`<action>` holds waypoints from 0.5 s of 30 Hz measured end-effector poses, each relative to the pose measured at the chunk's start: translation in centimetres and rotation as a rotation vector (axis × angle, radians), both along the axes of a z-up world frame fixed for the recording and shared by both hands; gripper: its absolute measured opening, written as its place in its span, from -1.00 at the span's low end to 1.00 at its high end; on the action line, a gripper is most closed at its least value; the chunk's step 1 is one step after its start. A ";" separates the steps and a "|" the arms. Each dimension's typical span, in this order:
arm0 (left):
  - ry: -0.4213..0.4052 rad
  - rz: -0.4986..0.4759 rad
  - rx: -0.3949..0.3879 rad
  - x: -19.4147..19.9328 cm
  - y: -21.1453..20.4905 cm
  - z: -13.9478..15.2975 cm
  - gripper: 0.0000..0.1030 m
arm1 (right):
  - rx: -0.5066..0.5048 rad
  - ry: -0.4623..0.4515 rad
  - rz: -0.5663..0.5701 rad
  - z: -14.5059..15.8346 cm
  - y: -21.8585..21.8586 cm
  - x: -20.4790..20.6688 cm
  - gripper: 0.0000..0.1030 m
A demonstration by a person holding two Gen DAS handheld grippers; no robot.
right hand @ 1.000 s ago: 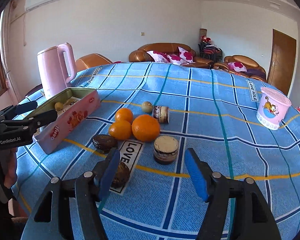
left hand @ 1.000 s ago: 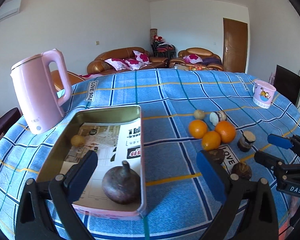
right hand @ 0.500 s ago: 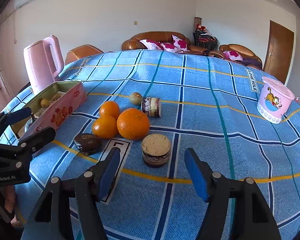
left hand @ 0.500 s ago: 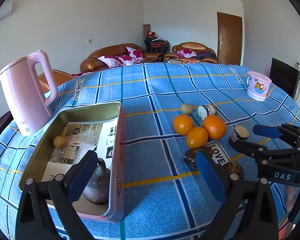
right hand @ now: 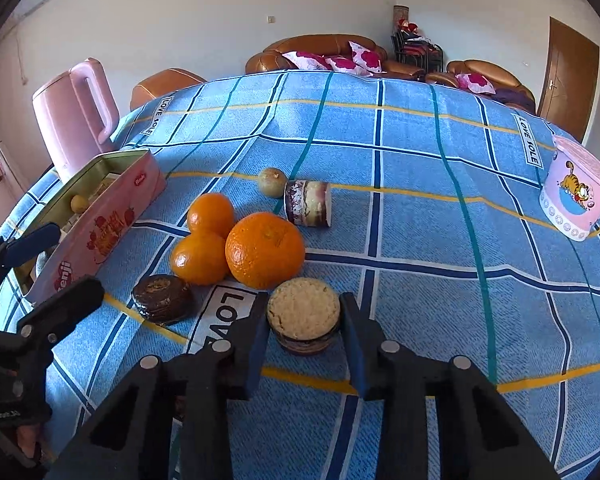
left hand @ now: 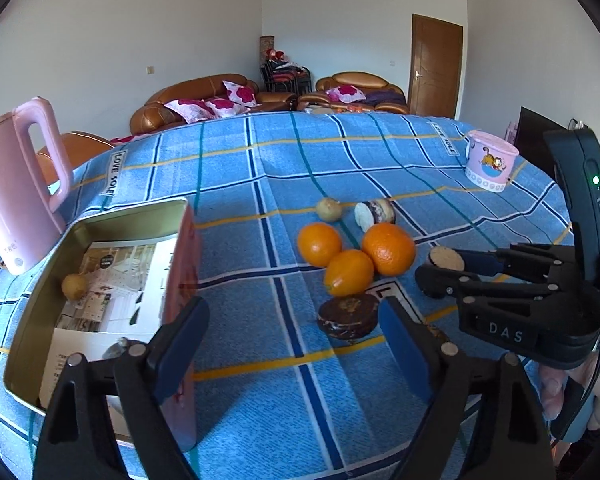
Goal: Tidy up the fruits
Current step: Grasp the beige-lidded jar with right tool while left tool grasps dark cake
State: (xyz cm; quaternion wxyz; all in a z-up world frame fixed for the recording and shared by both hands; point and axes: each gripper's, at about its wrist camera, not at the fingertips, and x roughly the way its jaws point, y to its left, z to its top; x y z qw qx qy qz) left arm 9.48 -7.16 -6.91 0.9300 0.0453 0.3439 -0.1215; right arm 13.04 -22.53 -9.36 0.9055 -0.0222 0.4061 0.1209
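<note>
cut fruit (right hand: 303,308) upright on the tablecloth (right hand: 420,216), just in front of the big orange (right hand: 265,255) | my right gripper (right hand: 303,322) straddles it, pads at its sides, contact unclear | risk: off-centre squeeze tips it or nudges the orange rolling | left gripper (left hand: 294,344) spread wide, holding nothing, beside the tin (left hand: 40,300)

Your left gripper (left hand: 292,344) hung low with its jaws spread wide and nothing between them. Your right gripper (right hand: 303,320) had its fingers closed against a small round piece.
</note>
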 end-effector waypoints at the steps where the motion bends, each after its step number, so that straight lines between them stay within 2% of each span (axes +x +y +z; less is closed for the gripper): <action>1: 0.019 -0.017 -0.001 0.3 -0.4 -0.3 0.70 | 0.004 -0.001 0.002 0.0 0.0 0.0 -0.30; 4: 0.080 -0.044 -0.014 1.1 -1.2 -1.0 0.48 | 0.013 -0.005 -0.012 0.1 -0.3 0.0 -0.30; 9: 0.132 -0.077 -0.013 1.9 -2.2 -1.8 0.19 | 0.036 -0.004 -0.024 0.2 -0.7 0.2 -0.30; 12: 0.177 -0.105 -0.033 2.4 -2.3 -2.3 -0.16 | 0.038 0.003 -0.020 0.2 -0.7 0.3 -0.29; 15: 0.169 -0.100 -0.048 2.3 -2.1 -2.2 -0.16 | 0.040 -0.004 -0.016 0.3 -0.6 0.2 -0.29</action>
